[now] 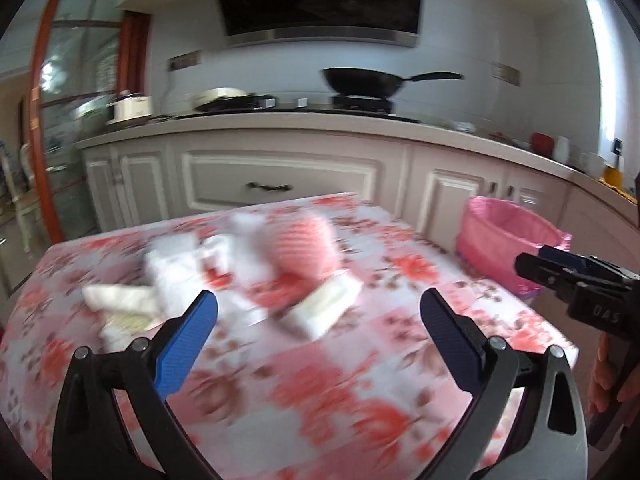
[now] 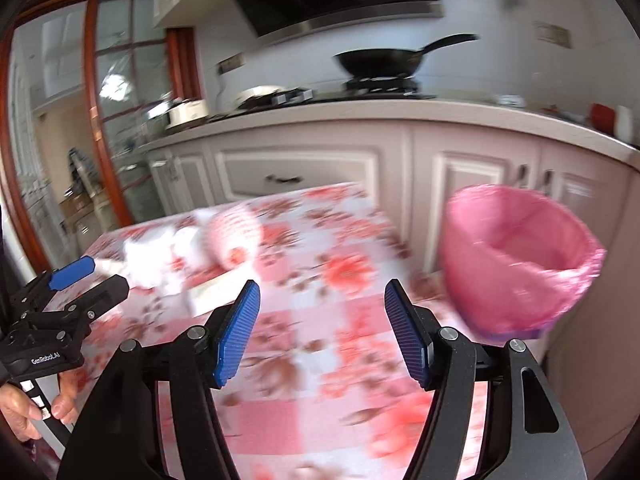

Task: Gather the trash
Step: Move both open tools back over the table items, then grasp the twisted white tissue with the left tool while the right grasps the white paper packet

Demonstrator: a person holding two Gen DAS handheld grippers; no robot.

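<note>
Crumpled white tissues (image 1: pixel 176 264), a pink-striped wrapper (image 1: pixel 306 246) and a flat packet (image 1: pixel 326 306): heaped mid-table on floral tablecloth (image 1: pixel 320 392). Pink-lined bin (image 2: pixel 516 268): at table's right edge. Left gripper (image 1: pixel 318 314): jaws spread wide, empty. Right gripper (image 2: pixel 322 306): jaws parted, empty.
</note>
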